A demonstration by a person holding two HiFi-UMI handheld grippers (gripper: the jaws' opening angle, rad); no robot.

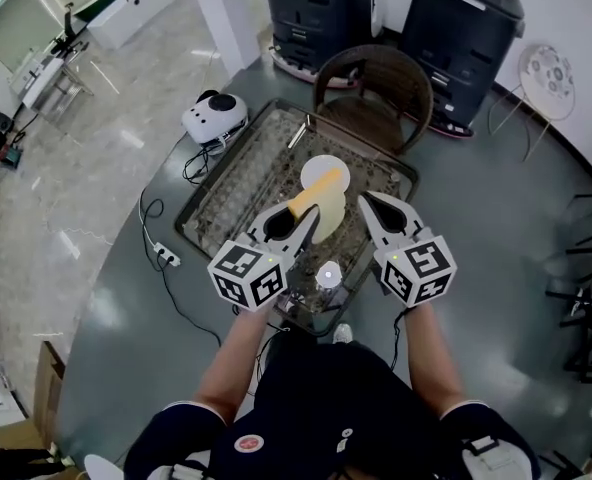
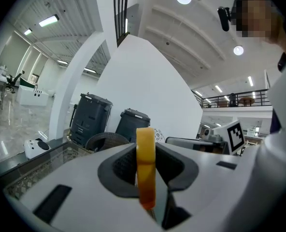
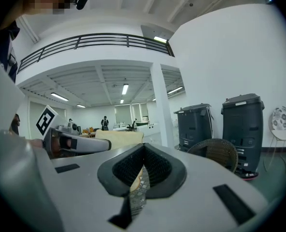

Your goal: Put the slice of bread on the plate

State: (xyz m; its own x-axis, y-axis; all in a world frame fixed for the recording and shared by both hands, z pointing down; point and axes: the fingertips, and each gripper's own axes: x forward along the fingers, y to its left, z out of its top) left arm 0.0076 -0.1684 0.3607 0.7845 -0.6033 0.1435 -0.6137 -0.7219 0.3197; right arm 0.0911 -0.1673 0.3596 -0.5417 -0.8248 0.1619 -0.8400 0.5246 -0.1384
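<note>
One yellow-crusted slice of bread [image 1: 314, 196] is clamped edge-on by the left gripper [image 1: 310, 218] mid-frame, above the round white plate [image 1: 336, 167] for lowering; the right gripper [image 1: 367, 201] is kept closed, empty.

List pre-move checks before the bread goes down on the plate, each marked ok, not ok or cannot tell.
1. Grip: ok. The left tongs are closed on the slice of bread, which stands on edge between the pads.
2. Plate ready: ok. It is on the table, and the part that shows is bare.
3. Bread lined up with the plate: ok. In the head view the slice overlaps the plate's near side.
4. Gap between bread and plate: cannot tell. No view shows it.
5. Right tongs out of the way: ok. They are shut, empty, and to the right of the slice without touching it.
</note>
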